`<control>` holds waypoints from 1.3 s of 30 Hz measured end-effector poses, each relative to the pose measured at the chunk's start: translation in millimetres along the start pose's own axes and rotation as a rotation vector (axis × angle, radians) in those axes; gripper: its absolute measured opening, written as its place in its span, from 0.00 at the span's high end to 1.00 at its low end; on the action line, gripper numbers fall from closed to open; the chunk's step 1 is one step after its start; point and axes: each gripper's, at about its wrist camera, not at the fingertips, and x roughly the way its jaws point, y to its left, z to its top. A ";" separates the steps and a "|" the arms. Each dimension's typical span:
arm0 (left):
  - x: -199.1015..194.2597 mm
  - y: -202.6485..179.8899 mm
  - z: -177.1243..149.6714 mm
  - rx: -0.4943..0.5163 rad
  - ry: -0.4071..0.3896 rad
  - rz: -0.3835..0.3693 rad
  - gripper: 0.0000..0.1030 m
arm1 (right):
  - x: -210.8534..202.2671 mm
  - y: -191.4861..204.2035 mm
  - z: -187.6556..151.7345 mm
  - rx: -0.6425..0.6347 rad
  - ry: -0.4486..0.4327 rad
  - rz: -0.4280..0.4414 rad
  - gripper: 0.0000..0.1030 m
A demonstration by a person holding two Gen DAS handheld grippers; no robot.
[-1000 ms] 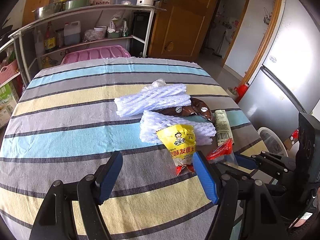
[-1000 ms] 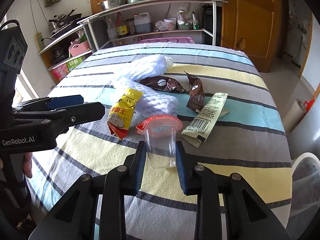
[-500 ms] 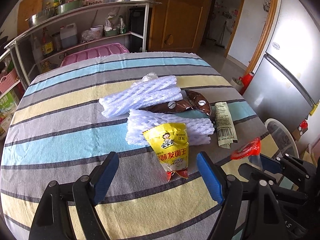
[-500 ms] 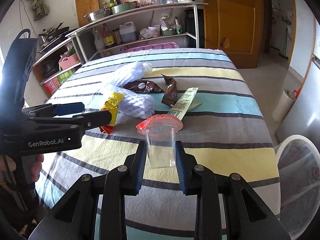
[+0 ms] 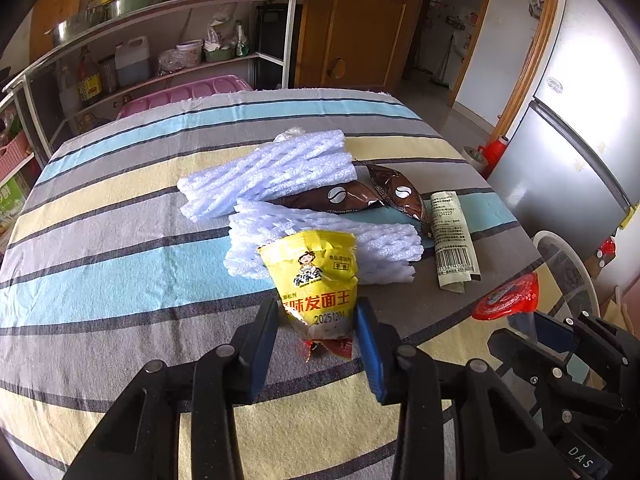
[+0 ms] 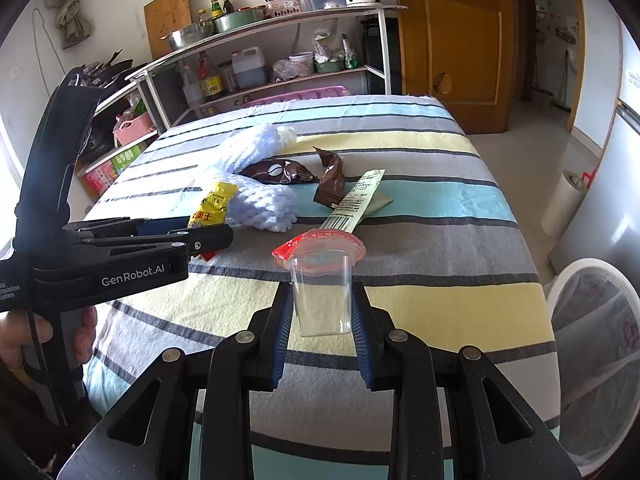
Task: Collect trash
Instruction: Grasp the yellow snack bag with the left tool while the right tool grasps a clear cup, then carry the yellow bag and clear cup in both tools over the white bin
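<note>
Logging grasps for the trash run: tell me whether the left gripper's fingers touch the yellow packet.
Touching. In the left wrist view both blue fingers of the left gripper, having just closed, press the yellow packet's lower sides, with no gap.

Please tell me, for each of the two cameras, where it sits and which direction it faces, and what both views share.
Left wrist: sits on the left gripper, faces forward and down over the striped table; its jaws have just been closing on the yellow packet.
Right wrist: sits on the right gripper, faces the same table; it holds the clear cup; the left gripper and a hand show.
Shared: packet, foam nets, brown wrappers, shelf, door.
</note>
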 end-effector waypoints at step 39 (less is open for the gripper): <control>-53.6 -50.7 -7.6 0.147 -0.116 -0.078 0.72 | -55.4 -20.3 -14.7 0.081 -0.104 -0.082 0.71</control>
